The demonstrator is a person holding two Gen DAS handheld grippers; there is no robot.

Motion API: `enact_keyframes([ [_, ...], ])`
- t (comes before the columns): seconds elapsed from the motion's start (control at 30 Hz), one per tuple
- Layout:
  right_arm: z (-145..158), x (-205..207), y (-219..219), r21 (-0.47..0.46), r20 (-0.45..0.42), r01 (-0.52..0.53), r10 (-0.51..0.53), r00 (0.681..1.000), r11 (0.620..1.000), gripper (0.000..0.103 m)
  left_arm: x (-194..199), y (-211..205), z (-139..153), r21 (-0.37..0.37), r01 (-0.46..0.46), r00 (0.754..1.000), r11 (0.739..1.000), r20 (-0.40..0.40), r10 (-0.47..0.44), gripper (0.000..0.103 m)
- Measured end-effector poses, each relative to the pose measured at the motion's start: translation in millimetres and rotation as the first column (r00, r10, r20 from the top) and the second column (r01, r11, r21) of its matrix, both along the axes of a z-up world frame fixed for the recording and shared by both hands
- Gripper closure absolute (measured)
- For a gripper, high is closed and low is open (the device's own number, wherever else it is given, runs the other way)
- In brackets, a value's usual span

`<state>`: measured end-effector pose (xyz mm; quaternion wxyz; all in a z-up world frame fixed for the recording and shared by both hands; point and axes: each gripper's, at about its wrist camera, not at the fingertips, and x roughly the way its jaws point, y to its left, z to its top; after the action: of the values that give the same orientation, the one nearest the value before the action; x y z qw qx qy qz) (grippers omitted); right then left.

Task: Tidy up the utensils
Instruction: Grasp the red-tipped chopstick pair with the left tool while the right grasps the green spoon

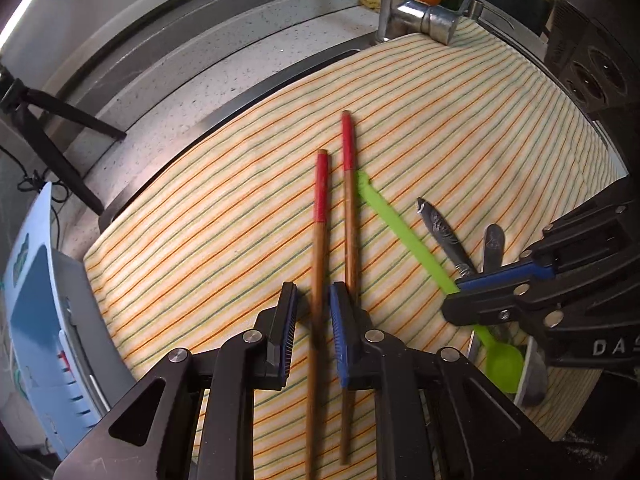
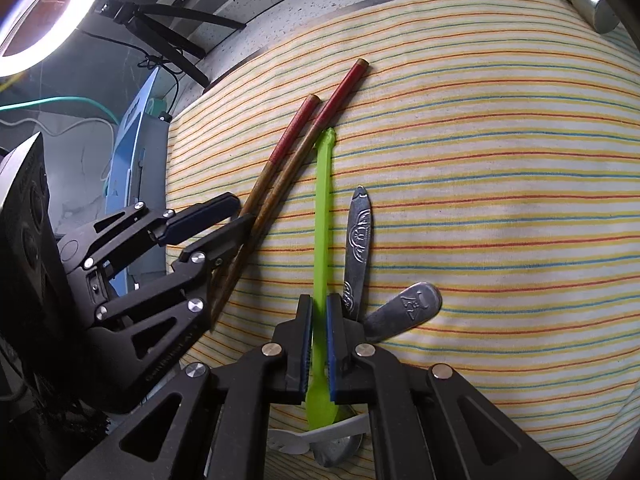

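Two wooden chopsticks with red ends lie side by side on a striped cloth. My left gripper straddles the left chopstick; a strip of cloth shows between the stick and the black finger, so the pads do not clamp it. The right chopstick runs behind the blue finger. My right gripper is shut on the handle of a green plastic spoon, whose tip touches the chopsticks. Beside it lie two metal utensil handles. In the right wrist view my left gripper sits at the chopsticks' lower half.
A steel faucet stands behind the cloth, with a speckled counter to its left. A blue and white box borders the cloth's left edge. A black tripod and a ring light stand beyond it.
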<state>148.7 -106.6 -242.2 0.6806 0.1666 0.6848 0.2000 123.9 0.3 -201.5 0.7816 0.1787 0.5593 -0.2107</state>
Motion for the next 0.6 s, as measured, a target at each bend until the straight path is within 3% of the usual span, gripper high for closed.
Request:
enact_keyframes([
  [0.17,-0.9,2.4,-1.0,0.006,0.003,0.002,-0.002,1.0,1.0,0.098,0.8,-0.4,-0.4,-0.016,-0.019,1.0,1.0,0.01,0.019,0.097],
  [0.33,-0.2,4.6,0.2,0.013,0.015,-0.006,0.006,1.0,1.0,0.097,-2.4,13.9,3.0,-0.058,-0.081,0.997,0.995,0.014,0.082,0.097],
  [0.6,5.7,3.1,-9.4,0.08,0.005,0.045,-0.045,0.999,0.996,0.097,-7.8,41.2,19.6,-0.171,-0.174,0.984,0.97,0.016,0.179,0.097],
])
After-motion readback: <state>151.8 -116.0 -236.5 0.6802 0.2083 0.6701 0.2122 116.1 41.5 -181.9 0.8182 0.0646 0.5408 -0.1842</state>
